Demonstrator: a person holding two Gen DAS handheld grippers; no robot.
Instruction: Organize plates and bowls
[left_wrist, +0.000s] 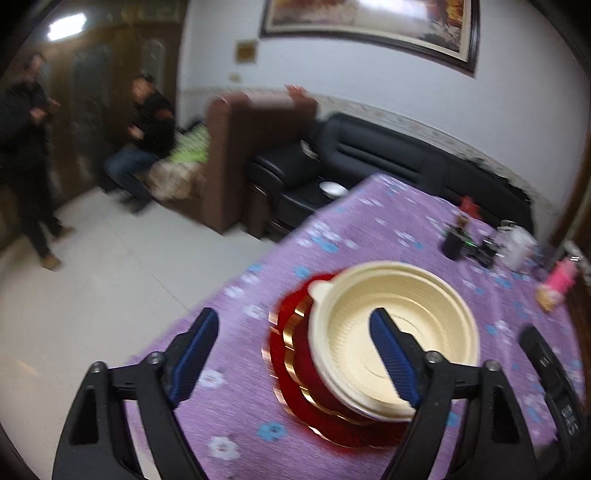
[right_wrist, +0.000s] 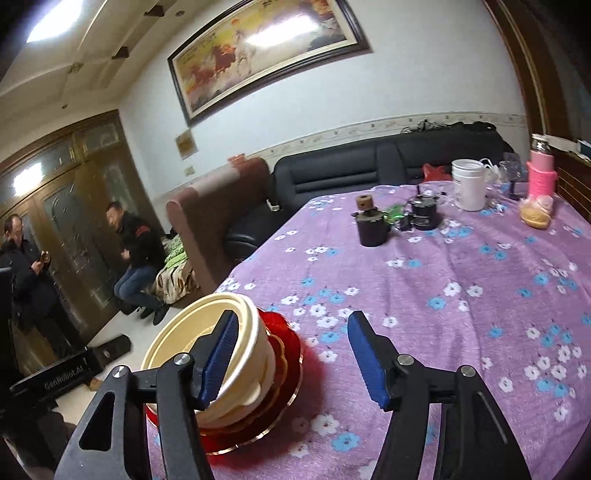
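A cream bowl (left_wrist: 436, 295) sits stacked on red plates with gold rims (left_wrist: 291, 354) on the purple floral tablecloth. My left gripper (left_wrist: 295, 350) is open and empty, hovering just above the stack, its right finger over the bowl. In the right wrist view the same cream bowl (right_wrist: 177, 332) and red plates (right_wrist: 284, 354) sit at the table's left edge. My right gripper (right_wrist: 291, 354) is open and empty, its left finger in front of the bowl's rim.
The tablecloth (right_wrist: 461, 295) covers the table. At its far end stand a dark cup (right_wrist: 371, 229), a black jar (right_wrist: 424, 216), a white container (right_wrist: 469, 184) and a pink bottle (right_wrist: 541, 175). A black sofa (right_wrist: 369, 166) and two people (right_wrist: 133, 251) are beyond.
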